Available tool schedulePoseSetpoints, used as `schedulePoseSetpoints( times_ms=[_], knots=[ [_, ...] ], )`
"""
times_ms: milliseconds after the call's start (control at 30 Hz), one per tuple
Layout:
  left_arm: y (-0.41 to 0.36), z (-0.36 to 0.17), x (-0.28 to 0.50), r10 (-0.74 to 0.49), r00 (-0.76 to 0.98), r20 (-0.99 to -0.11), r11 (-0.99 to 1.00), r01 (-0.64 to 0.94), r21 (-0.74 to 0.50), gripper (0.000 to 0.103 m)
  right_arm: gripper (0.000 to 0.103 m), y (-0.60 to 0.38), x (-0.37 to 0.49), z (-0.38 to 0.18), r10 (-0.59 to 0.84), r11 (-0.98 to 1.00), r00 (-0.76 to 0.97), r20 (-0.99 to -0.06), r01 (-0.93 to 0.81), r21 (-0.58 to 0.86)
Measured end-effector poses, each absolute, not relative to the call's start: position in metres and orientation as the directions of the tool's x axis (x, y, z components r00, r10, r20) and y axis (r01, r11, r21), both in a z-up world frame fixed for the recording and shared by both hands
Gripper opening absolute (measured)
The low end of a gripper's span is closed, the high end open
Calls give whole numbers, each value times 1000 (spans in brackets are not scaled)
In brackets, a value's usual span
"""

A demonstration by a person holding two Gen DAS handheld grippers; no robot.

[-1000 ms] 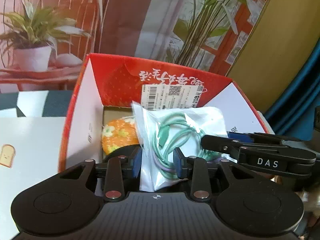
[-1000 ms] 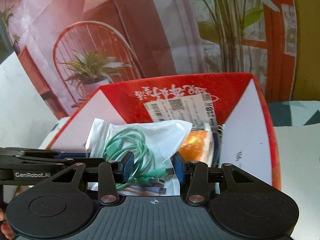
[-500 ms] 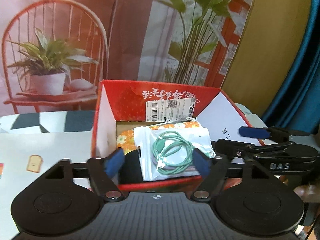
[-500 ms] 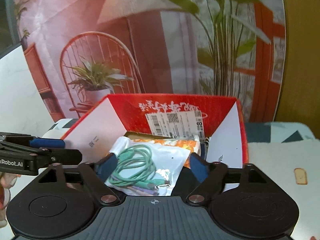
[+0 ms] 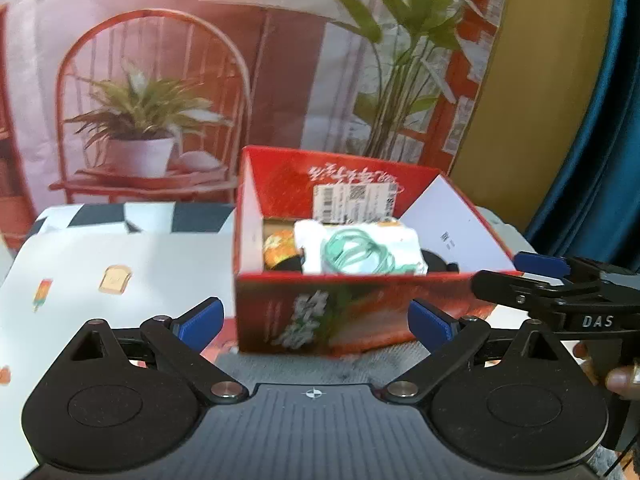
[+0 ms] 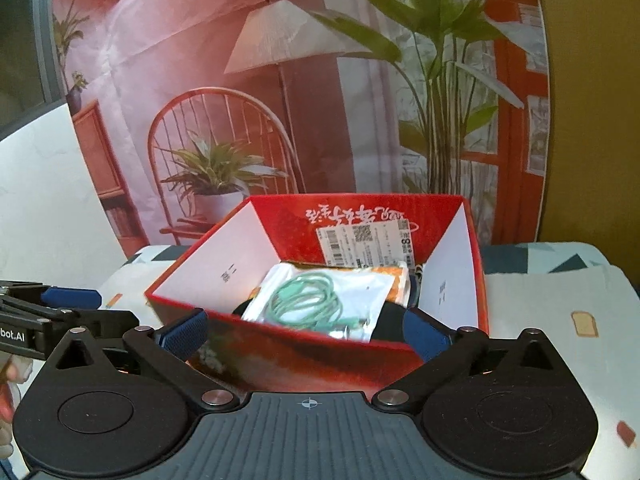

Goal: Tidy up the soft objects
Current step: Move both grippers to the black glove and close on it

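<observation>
Nearest the lens in each wrist view stand the wide-spread blue pads of that camera's own tool. The left gripper (image 5: 315,320) and the right gripper (image 6: 306,334) both have their jaws parted and nothing between them; the jaws have just been opening, and each frames only the near wall of the red cardboard box (image 5: 320,316). In the left view the right tool enters from the right edge, just beside the box's right corner; in the right view the left tool enters from the left edge, near the box's left corner. The two flank the box about evenly, so neither hand is clearly nearer.

Beyond the near wall, inside the box, lies the clear bag of coiled green cable (image 6: 316,300), flat on top of the other contents, ahead of and below both tools. Its long axis runs roughly side to side in the left view and slants from near right to far left in the right view. An orange floral soft item (image 5: 278,246) shows beneath it at the left, with a dark item partly hidden beside it. On the far wall is a white shipping label (image 6: 368,242).
</observation>
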State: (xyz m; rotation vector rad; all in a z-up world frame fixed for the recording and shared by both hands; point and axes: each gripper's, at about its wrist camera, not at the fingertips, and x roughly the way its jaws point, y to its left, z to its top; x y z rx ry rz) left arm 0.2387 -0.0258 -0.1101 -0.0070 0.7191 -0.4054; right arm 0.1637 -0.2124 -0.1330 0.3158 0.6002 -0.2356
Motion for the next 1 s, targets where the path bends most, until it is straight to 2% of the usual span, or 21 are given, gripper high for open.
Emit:
schedulePoseSetpoints(
  times_ms=[367,767,1000],
  knots=[
    [0,-140,195,-326,674,-662,942,290,-168,100,102,-180,125,-158,-98,918,801,-590,301,257],
    [15,-181,164,-304,631,-713,950,257,-178,99,102,-156,93,-198,-80,925,761,-644,297,236],
    [16,-199,152,-329,597,-732,942,260,-211,93,96,-148,83,-213,-51,929,741,-670,281,240]
  ],
)
